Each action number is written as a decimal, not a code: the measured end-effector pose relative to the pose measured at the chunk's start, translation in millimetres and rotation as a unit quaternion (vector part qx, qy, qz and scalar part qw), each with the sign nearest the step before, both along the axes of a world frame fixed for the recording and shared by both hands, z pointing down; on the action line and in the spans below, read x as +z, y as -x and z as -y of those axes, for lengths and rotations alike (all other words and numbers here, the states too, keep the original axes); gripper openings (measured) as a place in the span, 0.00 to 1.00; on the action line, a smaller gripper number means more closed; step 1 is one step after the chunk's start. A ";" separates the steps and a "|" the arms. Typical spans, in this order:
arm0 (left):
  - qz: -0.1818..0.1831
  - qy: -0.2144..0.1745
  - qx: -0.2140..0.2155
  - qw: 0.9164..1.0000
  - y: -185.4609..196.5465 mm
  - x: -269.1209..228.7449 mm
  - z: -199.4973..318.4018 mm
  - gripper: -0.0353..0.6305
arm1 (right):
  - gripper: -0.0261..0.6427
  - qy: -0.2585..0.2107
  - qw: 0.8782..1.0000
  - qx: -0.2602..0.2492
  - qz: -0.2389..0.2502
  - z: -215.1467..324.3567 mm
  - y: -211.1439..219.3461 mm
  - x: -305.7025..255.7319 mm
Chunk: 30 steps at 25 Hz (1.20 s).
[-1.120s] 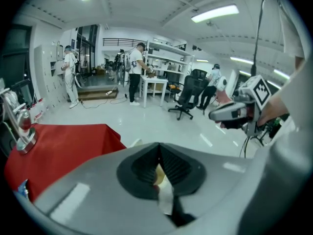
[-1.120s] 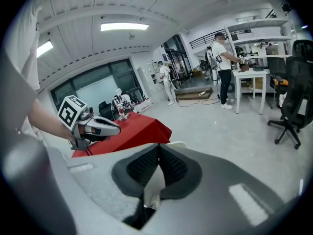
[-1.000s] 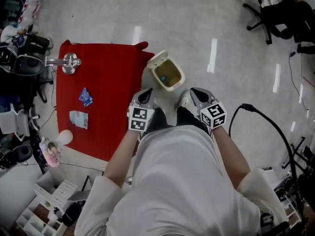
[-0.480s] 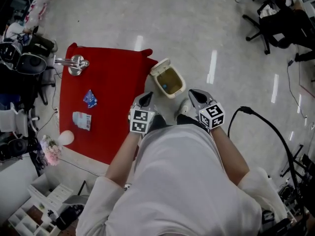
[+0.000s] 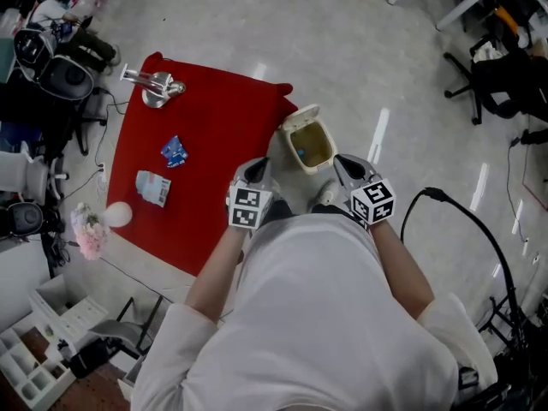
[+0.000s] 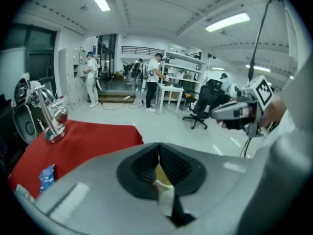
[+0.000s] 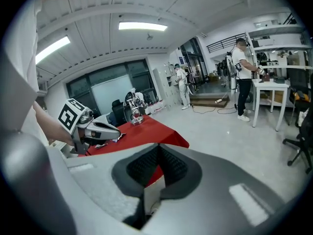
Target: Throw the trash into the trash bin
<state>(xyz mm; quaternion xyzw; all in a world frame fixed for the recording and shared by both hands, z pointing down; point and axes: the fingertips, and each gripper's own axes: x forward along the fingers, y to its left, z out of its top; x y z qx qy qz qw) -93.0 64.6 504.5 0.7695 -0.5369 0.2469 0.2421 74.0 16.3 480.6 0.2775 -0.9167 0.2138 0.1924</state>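
An open cream trash bin [image 5: 310, 144] stands on the floor at the right edge of a red cloth [image 5: 214, 118], with a small blue scrap inside it. On the cloth lie a blue wrapper [image 5: 174, 151], a grey-white packet [image 5: 154, 187] and a white ball [image 5: 118, 215]. My left gripper [image 5: 254, 169] hovers over the cloth's right part, left of the bin, and is shut with nothing in it. My right gripper [image 5: 343, 163] is held just right of the bin, jaws together and empty. The left gripper view shows its own closed jaws [image 6: 159, 148] and the blue wrapper [image 6: 47, 176].
A shiny metal tap-like piece [image 5: 154, 84] sits at the cloth's far end. Dark equipment and pink flowers [image 5: 88, 234] crowd the left side. Office chairs [image 5: 505, 84] stand at the far right, and a black cable [image 5: 467, 221] loops on the floor. People stand far off by tables.
Both grippers have lifted a little and stayed shut. The head camera has turned, so the cloth and bin now sit further right and lower in the view.
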 end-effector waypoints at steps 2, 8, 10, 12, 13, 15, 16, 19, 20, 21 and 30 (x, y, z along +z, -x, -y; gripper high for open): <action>0.001 0.003 -0.020 1.000 19.7 1.0 -6.6 0.08 | 0.04 -0.001 1.000 -0.012 -0.001 -1.4 14.0 0.8; 0.014 0.009 -0.081 0.997 85.4 0.4 -32.8 0.14 | 0.04 -0.002 0.999 -0.047 0.002 -6.5 57.3 1.9; 0.022 0.011 -0.107 0.994 110.6 2.1 -43.2 0.15 | 0.04 -0.003 0.998 -0.057 0.004 -9.7 69.5 2.2; 0.030 0.011 -0.134 0.990 138.4 6.7 -53.1 0.16 | 0.04 -0.004 0.998 -0.064 0.004 -11.6 80.4 3.0; 0.033 0.012 -0.147 0.989 151.7 8.2 -57.8 0.17 | 0.04 -0.005 0.998 -0.066 0.004 -12.2 85.2 3.4; 0.040 0.017 -0.169 0.985 176.9 11.8 -68.1 0.20 | 0.04 -0.005 0.998 -0.069 0.003 -13.2 93.6 3.8; 0.045 0.021 -0.180 0.982 189.2 15.0 -74.4 0.22 | 0.04 -0.005 0.998 -0.069 0.002 -13.8 97.1 4.2; 0.063 0.032 -0.211 0.975 227.5 30.4 -96.2 0.23 | 0.04 -0.004 0.997 -0.071 -0.003 -15.4 104.9 6.6; 0.068 0.037 -0.220 0.973 239.2 34.1 -103.0 0.23 | 0.04 -0.004 0.997 -0.071 -0.005 -15.4 107.3 7.5; 0.071 0.043 -0.228 0.970 250.4 36.9 -109.6 0.24 | 0.04 -0.004 0.997 -0.071 -0.007 -15.1 109.8 8.0; 0.085 0.089 -0.263 0.957 319.7 62.9 -159.0 0.26 | 0.04 0.002 0.997 -0.077 -0.026 -15.7 131.1 4.7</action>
